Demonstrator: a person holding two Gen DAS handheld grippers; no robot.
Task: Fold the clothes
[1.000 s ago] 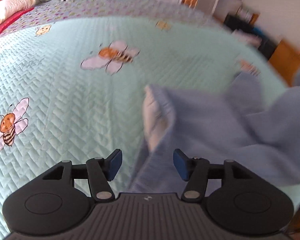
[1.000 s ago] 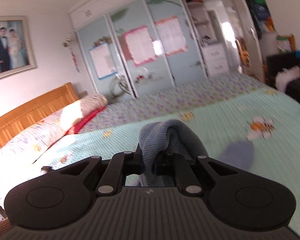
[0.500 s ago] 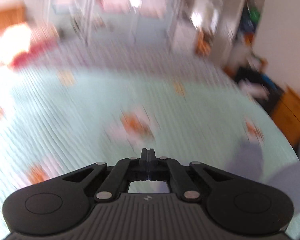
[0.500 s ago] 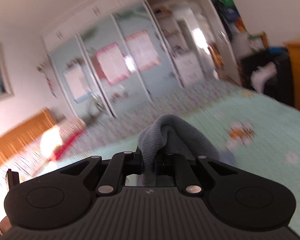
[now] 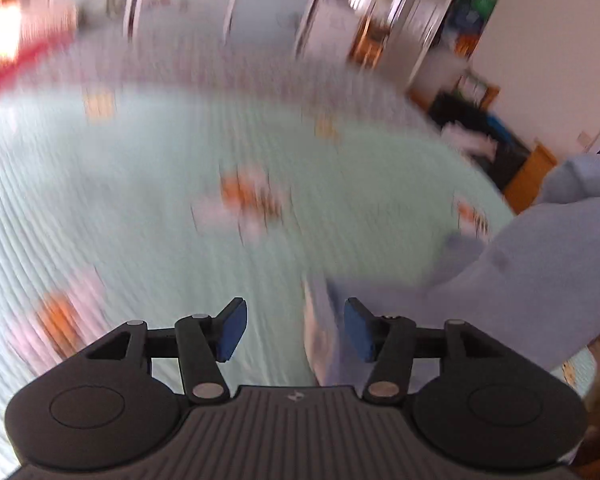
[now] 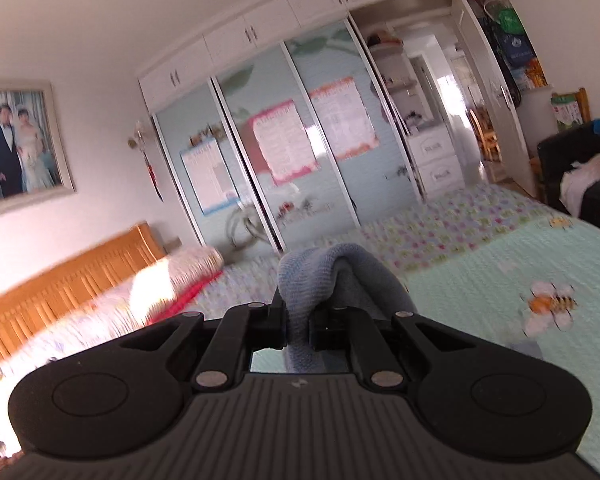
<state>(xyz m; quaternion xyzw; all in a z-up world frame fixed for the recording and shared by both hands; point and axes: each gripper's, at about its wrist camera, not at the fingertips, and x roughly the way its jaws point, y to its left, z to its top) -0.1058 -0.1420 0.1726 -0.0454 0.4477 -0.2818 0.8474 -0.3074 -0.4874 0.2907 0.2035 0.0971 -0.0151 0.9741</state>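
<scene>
Gripping one blue garment (image 6: pixel 306 276), right fingers (image 6: pixel 278 312).

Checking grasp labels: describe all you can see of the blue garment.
The blue garment is a soft, knitted-looking fabric. The right tongs are shut on a bunched fold of it that humps over their tips. In the left wrist view the rest hangs and trails onto the green bedspread, blurred, with a paler inner face. One edge lies between the open left tongs, ungripped.
</scene>
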